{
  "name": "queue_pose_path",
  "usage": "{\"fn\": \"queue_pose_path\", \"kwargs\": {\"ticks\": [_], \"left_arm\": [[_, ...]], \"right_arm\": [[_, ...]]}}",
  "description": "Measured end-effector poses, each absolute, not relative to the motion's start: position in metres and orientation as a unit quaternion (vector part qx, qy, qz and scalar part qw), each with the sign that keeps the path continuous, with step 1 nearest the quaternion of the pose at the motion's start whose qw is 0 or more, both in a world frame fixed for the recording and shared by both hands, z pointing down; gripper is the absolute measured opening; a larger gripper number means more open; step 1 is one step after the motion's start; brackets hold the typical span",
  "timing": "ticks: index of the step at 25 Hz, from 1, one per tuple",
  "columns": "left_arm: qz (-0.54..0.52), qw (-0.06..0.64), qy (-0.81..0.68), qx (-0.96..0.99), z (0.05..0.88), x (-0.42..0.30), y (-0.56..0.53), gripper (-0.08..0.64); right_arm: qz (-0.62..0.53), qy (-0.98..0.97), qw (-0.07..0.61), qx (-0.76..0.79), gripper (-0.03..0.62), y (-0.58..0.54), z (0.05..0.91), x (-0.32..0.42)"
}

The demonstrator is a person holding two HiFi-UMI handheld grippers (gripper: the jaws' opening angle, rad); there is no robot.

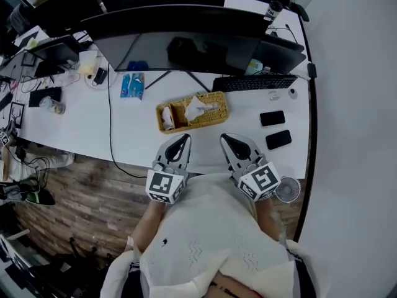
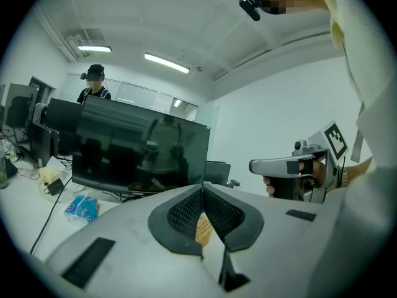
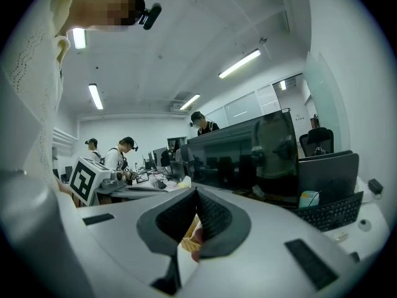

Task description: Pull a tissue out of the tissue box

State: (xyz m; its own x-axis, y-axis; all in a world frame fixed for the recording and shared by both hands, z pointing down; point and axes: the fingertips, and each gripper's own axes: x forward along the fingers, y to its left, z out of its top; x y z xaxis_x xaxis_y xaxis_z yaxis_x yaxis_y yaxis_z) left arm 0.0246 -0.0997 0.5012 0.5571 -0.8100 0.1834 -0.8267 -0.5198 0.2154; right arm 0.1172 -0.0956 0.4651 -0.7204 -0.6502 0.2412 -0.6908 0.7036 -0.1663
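Between the left jaws: nothing is held. The left gripper [image 2: 202, 186] has its two jaws pressed together at the tips, and a bit of brown weave shows through the small gap lower down.
Between the right jaws: nothing is held that I can see. The right gripper [image 3: 196, 191] has its jaws together at the tips too. The gap below them shows brown weave and a small pink bit, maybe a fingertip, but it is too small to be sure.
Both grippers: they sit side by side at the near edge of the tabletop [image 1: 87, 129]. They point at the box and do not touch it.
Tissue box [image 1: 214, 118]: a long brown woven box. It lies flat on the tabletop, just past the jaw tips and in front of the monitor.
Tissue [image 1: 197, 107]: white and crumpled. It sticks up out of the middle of the box.
Left end of the box: something white lies inside there.
Monitor [image 1: 180, 42]: wide and dark, standing behind the box.
Keyboard [image 1: 254, 82]: black, to the right behind the box.
Two phones [image 1: 272, 118]: black, lying flat to the right of the box, one nearer than the other.
Blue packet [image 1: 132, 85]: to the left behind the box.
Black cable [image 1: 110, 123]: it runs across the tabletop to the left of the box and over the near edge.
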Motion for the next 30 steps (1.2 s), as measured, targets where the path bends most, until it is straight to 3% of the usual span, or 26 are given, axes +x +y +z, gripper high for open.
{"fn": "queue_pose_path", "kwargs": {"ticks": [30], "left_arm": [[0.077, 0.202, -0.392, 0.894, 0.573, 0.014, -0.152, 0.017]], "right_arm": [[0.148, -0.848, 0.121, 0.494, 0.002, -0.082, 0.475, 0.102]]}}
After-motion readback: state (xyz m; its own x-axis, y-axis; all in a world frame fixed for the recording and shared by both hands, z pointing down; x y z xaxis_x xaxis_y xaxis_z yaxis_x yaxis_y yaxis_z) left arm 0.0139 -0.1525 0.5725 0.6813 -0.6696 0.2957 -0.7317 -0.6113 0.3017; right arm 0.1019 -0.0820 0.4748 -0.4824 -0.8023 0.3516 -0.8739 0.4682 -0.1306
